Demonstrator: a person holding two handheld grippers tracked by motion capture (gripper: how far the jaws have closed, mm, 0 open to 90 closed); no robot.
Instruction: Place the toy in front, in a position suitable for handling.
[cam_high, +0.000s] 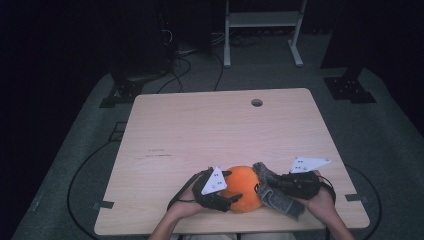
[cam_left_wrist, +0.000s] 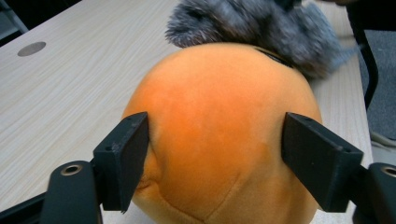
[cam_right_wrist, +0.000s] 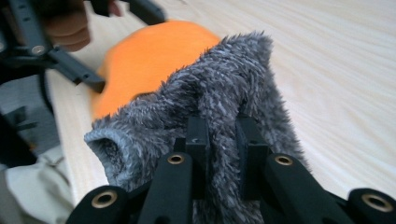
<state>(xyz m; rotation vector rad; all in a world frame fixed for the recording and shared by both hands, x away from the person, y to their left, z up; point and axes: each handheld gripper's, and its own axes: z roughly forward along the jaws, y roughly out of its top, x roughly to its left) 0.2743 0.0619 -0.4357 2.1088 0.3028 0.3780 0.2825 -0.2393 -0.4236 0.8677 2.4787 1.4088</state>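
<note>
Orange plush ball braced, grey sleeve poised at its right side.

Near the worktop's front edge, the round orange plush ball (cam_high: 243, 189) sits between the spread jaws of the left gripper (cam_left_wrist: 215, 154), pads at its flanks. The right gripper (cam_right_wrist: 223, 156), pressed together, pinches the fuzzy grey fabric sleeve (cam_right_wrist: 219, 93), touching the ball's right side.
</note>
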